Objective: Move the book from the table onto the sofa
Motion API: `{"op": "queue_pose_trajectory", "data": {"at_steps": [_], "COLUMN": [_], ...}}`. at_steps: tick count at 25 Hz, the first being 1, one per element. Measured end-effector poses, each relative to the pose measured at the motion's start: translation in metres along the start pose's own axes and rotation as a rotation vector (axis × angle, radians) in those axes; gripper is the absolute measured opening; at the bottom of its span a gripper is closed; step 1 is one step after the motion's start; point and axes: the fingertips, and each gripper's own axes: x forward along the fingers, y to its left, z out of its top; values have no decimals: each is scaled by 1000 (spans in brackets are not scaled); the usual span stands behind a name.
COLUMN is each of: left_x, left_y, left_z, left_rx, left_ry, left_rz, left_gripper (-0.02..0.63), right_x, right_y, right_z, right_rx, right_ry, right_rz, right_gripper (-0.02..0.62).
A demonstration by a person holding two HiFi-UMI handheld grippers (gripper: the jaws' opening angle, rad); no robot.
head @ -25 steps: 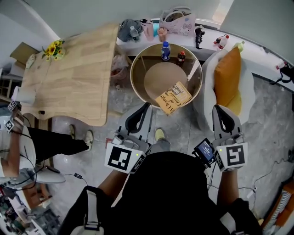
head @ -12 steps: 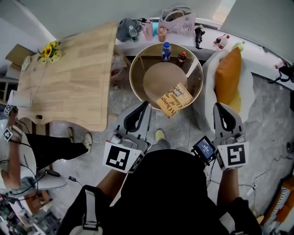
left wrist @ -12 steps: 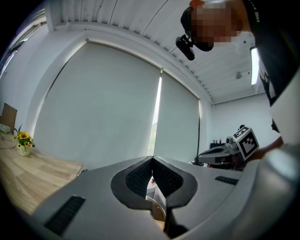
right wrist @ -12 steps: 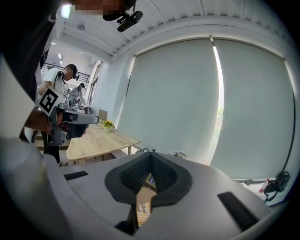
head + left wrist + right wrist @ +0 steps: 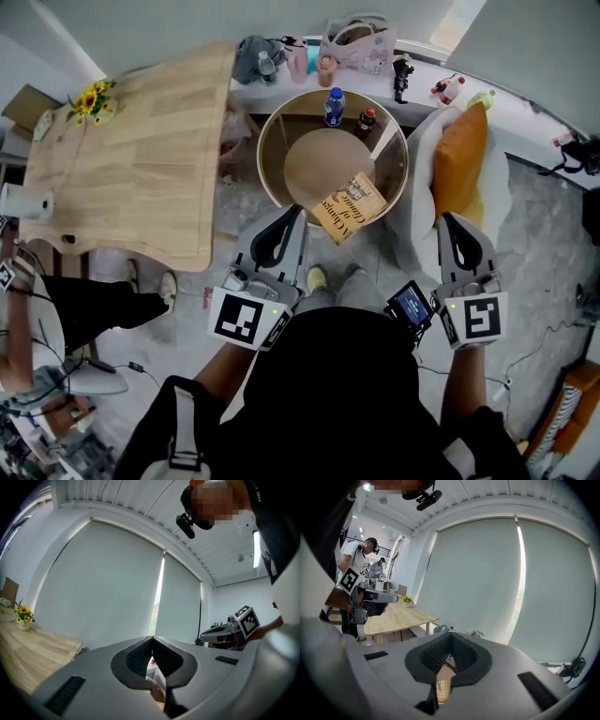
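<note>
– Tan-yellow cover, item one: book [image 5: 350,204]. Location?

– Flat and askew on the round table [image 5: 264,169], at the near rim. Its nearest corner seems to reach past the edge. A blue bottle [image 5: 332,106] and a small dark bottle [image 5: 366,119] stand at the far side, well apart from it.

– Destination?

– Sofa [image 5: 497,183], white, just right of the round table. An orange cushion [image 5: 459,155] stands upright on it.

– Tools?

– Left gripper [image 5: 296,214]: jaws pressed together, nothing between them, tip just left of the book and not touching it. Right gripper [image 5: 446,217]: jaws likewise together and empty, in front of the sofa, to the book's right.

– Handling notes?

– A judgement only. It looks like a thin paperback: light, bendable, with a smooth cover that may slip. Pinched at a single loose corner, it would likely droop or fan open.

– Recommended hold?

– The corner at the table's near rim, where a jaw could probably pass beneath, or the bound edge, which keeps the pages shut. Neither gripper can take hold until its jaws are parted.
</note>
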Motion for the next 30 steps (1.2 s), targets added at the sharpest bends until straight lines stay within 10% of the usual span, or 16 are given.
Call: {"op": "queue_pose_trajectory", "data": {"at_steps": [14, 30], "left_x": [24, 74], "left_y": [33, 55], "left_z": [-53, -193], "left_rx": [-79, -233], "left_ry": [114, 342], "left_rz": [197, 364], "left_gripper": [11, 14], "right_x": [88, 235], "right_y": [-49, -70], "right_z": [-9, -125], "right_rx": [-85, -36], "right_ry": [52, 258], "right_rz": [179, 559], "right_gripper": [9, 9]}}
